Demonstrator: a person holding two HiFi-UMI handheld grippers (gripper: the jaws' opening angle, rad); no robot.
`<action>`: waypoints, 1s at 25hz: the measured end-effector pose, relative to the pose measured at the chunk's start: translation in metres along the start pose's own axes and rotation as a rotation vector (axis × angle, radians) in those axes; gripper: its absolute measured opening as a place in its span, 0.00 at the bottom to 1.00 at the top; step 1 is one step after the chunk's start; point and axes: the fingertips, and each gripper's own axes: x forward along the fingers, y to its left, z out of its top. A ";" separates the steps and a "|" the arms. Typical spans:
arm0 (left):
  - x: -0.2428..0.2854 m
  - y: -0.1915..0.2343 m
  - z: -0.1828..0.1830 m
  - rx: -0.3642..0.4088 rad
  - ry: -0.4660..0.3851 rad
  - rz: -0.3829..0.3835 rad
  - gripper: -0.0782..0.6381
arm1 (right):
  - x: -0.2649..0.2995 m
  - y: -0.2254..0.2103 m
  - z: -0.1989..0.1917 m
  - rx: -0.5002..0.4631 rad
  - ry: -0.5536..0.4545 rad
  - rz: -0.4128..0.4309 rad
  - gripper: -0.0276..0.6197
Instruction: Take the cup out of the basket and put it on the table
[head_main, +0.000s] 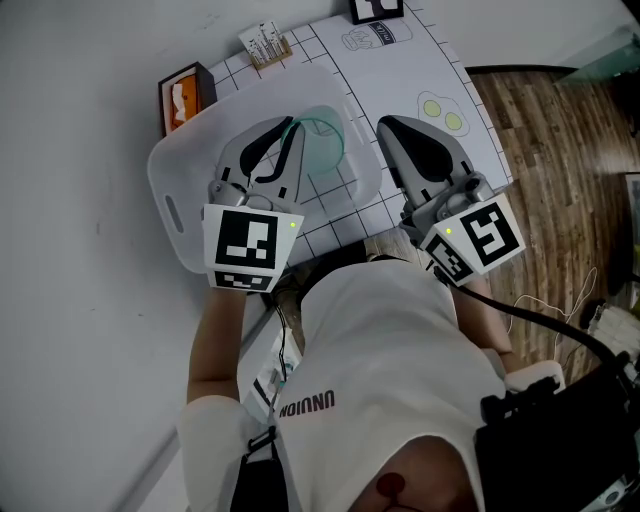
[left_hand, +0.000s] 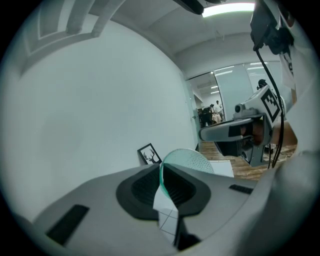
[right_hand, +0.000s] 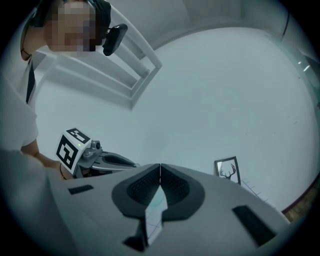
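A see-through green cup (head_main: 326, 150) hangs over the right part of the white basket (head_main: 190, 150); I cannot tell whether it touches the basket's floor. My left gripper (head_main: 290, 126) is shut on the cup's rim. In the left gripper view the cup (left_hand: 189, 160) sticks out past the closed jaws, with its wall pinched between the pads. My right gripper (head_main: 384, 124) hovers just right of the basket over the gridded table mat (head_main: 430, 60), shut with nothing in it. In the right gripper view the jaws (right_hand: 160, 168) meet with nothing between them.
An orange box (head_main: 185, 95) and a small card stand (head_main: 265, 45) sit behind the basket. A framed deer picture (left_hand: 148, 154) stands at the table's far edge by the white wall. Wooden floor (head_main: 550, 150) lies past the table's right edge.
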 end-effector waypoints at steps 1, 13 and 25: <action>-0.001 0.001 0.002 0.001 -0.006 0.003 0.16 | 0.000 0.000 0.000 0.000 0.000 0.001 0.07; -0.010 0.003 0.014 0.008 -0.064 0.037 0.16 | 0.002 0.002 0.002 -0.004 -0.002 0.006 0.07; -0.015 0.004 0.019 0.010 -0.088 0.053 0.16 | 0.003 0.001 0.000 0.001 0.004 0.003 0.07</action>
